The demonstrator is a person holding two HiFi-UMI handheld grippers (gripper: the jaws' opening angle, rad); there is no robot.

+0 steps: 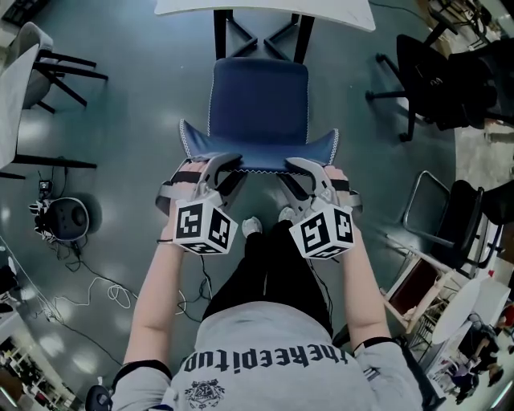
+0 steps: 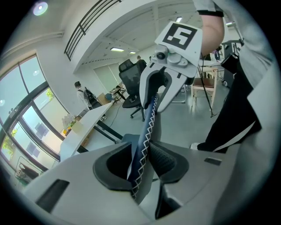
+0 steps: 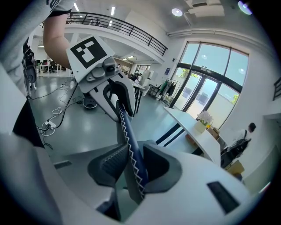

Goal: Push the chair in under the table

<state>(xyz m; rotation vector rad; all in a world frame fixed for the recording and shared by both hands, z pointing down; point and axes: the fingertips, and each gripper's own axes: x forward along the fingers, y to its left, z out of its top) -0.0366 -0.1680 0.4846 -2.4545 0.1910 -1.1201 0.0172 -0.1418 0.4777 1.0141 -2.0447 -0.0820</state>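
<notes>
A blue chair [image 1: 259, 100] faces a white table [image 1: 265, 12]; its seat stops just short of the table's near edge. The backrest's top edge [image 1: 259, 154], with white zigzag stitching, is nearest me. My left gripper [image 1: 227, 170] is shut on that edge near its left end, and my right gripper [image 1: 295, 172] is shut on it near its right end. In the left gripper view the stitched edge [image 2: 147, 132] runs between the pads of my left gripper [image 2: 140, 165]. The right gripper view shows the same edge [image 3: 129, 145] clamped in my right gripper [image 3: 131, 167].
A black office chair [image 1: 438, 76] stands at the upper right, and folding chairs [image 1: 450, 213] at the right. A round device [image 1: 64, 217] with loose cables lies on the floor at the left. Another table and chair [image 1: 48, 68] are at the upper left. My feet [image 1: 253, 227] are just behind the chair.
</notes>
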